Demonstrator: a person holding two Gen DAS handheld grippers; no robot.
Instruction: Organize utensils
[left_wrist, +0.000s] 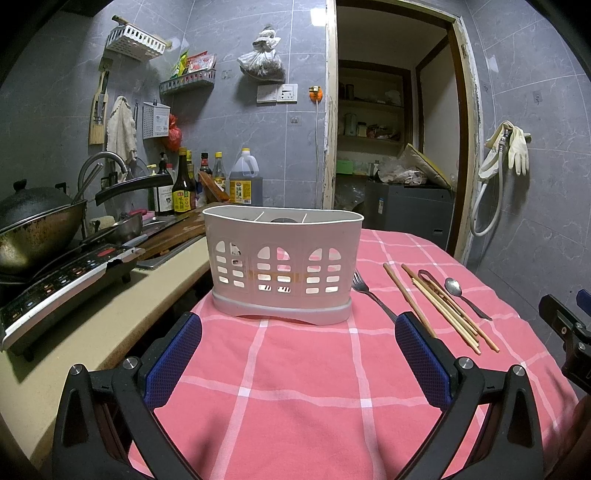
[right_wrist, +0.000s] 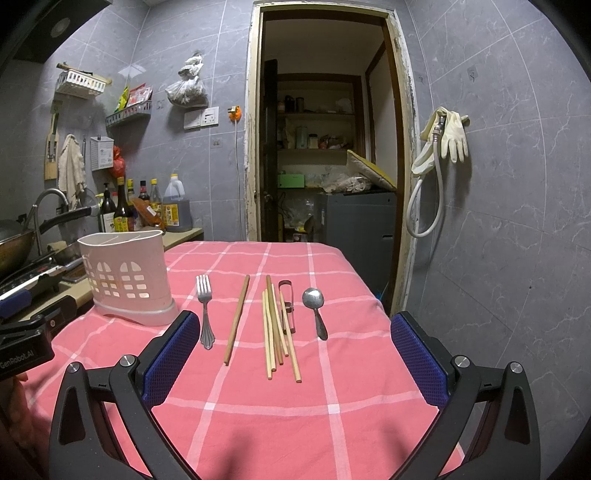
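Note:
A white slotted utensil caddy (left_wrist: 282, 260) (right_wrist: 127, 280) with divided compartments stands on the pink checked tablecloth (left_wrist: 295, 387) (right_wrist: 332, 369). To its right lie a metal fork (right_wrist: 205, 310) (left_wrist: 369, 291), one single chopstick (right_wrist: 236, 319), a bundle of several wooden chopsticks (right_wrist: 277, 330) (left_wrist: 447, 310), small metal tongs (right_wrist: 287, 306) and a metal spoon (right_wrist: 316, 308) (left_wrist: 461, 293). My left gripper (left_wrist: 297, 338) is open, just in front of the caddy. My right gripper (right_wrist: 295, 339) is open, hovering short of the utensils' near ends. Neither holds anything.
A beige counter (left_wrist: 110, 314) on the left carries an induction cooker (left_wrist: 62, 291), a wok (left_wrist: 33, 225), a sink and sauce bottles (left_wrist: 184, 184). An open doorway (right_wrist: 325, 147) lies behind the table. Gloves and a hose (right_wrist: 443, 147) hang on the right wall.

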